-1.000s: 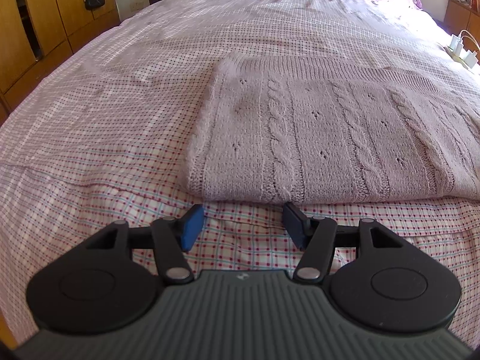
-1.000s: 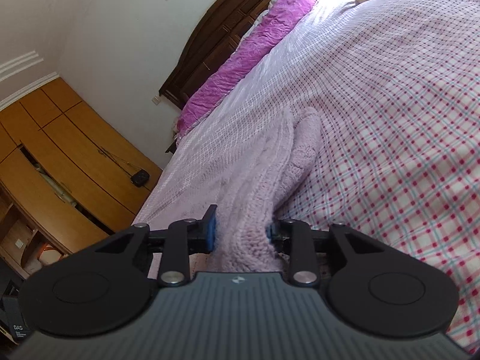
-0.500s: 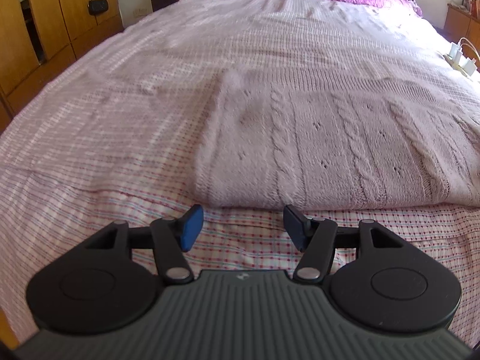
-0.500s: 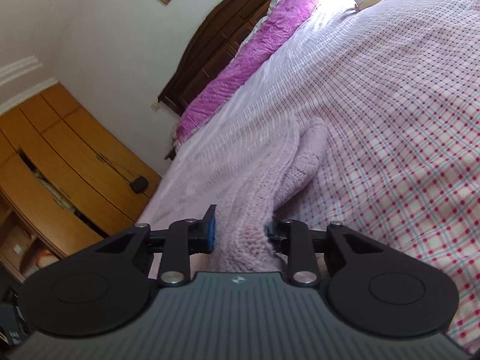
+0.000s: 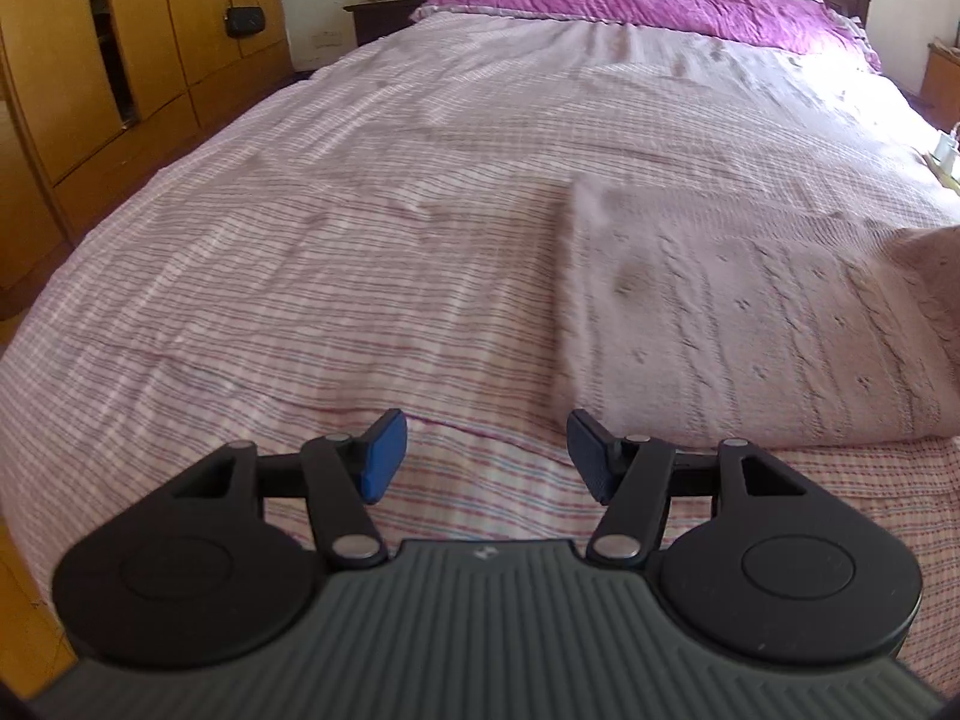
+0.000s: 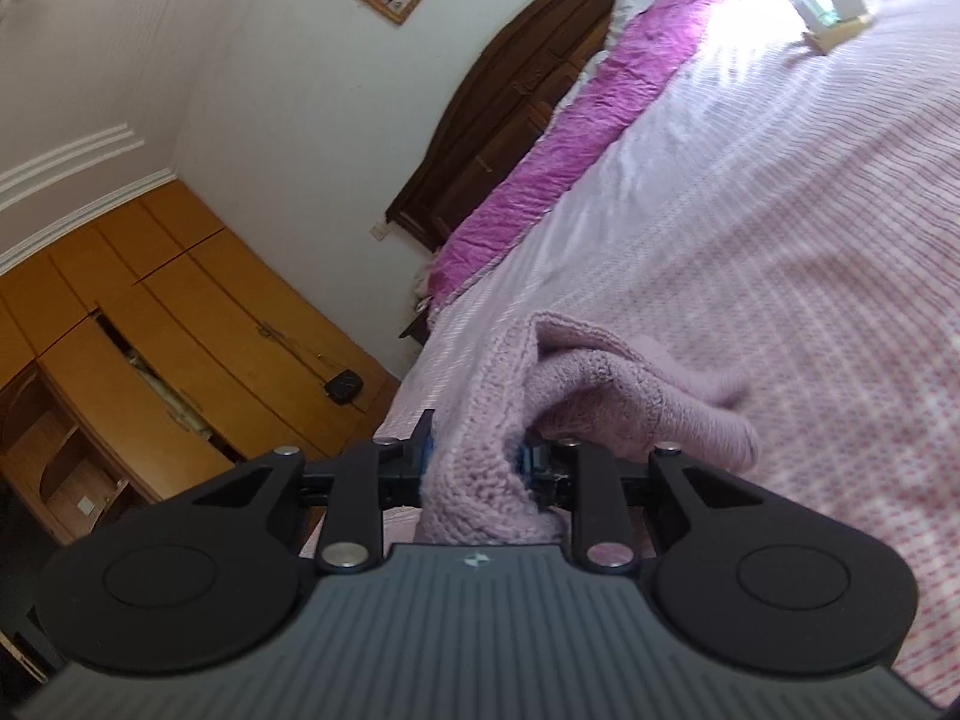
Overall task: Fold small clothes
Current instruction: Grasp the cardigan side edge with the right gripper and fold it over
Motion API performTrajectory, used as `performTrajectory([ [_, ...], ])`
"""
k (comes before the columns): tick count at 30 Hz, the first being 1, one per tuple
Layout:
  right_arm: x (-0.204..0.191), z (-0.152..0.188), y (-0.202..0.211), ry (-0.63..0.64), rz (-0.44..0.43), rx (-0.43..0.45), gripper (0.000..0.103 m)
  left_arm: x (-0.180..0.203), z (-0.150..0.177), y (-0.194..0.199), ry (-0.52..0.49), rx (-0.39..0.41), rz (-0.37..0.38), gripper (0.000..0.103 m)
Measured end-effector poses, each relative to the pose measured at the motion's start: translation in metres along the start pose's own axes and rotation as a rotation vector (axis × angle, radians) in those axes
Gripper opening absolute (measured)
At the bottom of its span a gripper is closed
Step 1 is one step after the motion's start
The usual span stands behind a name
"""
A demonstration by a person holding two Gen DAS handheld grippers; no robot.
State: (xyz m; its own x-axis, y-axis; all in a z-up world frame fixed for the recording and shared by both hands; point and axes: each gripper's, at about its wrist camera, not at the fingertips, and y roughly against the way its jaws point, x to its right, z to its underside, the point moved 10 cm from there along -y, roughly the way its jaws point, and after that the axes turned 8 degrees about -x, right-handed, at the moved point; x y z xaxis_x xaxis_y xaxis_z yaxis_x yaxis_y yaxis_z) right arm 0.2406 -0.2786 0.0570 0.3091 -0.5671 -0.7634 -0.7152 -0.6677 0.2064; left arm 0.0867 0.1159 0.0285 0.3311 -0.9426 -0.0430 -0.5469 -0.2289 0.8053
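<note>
Right claw (image 6: pixel 471 459) was clamped on a bunched fold of the pale pink cable-knit sweater (image 6: pixel 606 384), lifted above the checked bedspread (image 6: pixel 780 240). Left claw (image 5: pixel 486 456) stood open, empty; the sweater (image 5: pixel 750 324) lay ahead, rightward.

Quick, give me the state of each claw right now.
Left claw: open, holding nothing, above the bedspread.
Right claw: closed on the pink knitted sweater.
</note>
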Motion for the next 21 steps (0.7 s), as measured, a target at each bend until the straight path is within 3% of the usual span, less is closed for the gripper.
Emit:
performTrajectory([
  [11, -0.113, 0.027, -0.077, 0.17, -0.078, -0.134, 0.027, -0.041, -0.017, 0.014, 0.028, 0.061, -0.005, 0.061],
  [16, -0.146, 0.069, -0.135, 0.258, -0.02, -0.247, 0.027, -0.062, -0.021, 0.015, 0.066, 0.069, -0.005, 0.061],
  [21, -0.155, 0.132, -0.192, 0.347, 0.064, -0.395, 0.027, -0.077, -0.021, 0.01, 0.091, 0.069, 0.0, 0.061],
])
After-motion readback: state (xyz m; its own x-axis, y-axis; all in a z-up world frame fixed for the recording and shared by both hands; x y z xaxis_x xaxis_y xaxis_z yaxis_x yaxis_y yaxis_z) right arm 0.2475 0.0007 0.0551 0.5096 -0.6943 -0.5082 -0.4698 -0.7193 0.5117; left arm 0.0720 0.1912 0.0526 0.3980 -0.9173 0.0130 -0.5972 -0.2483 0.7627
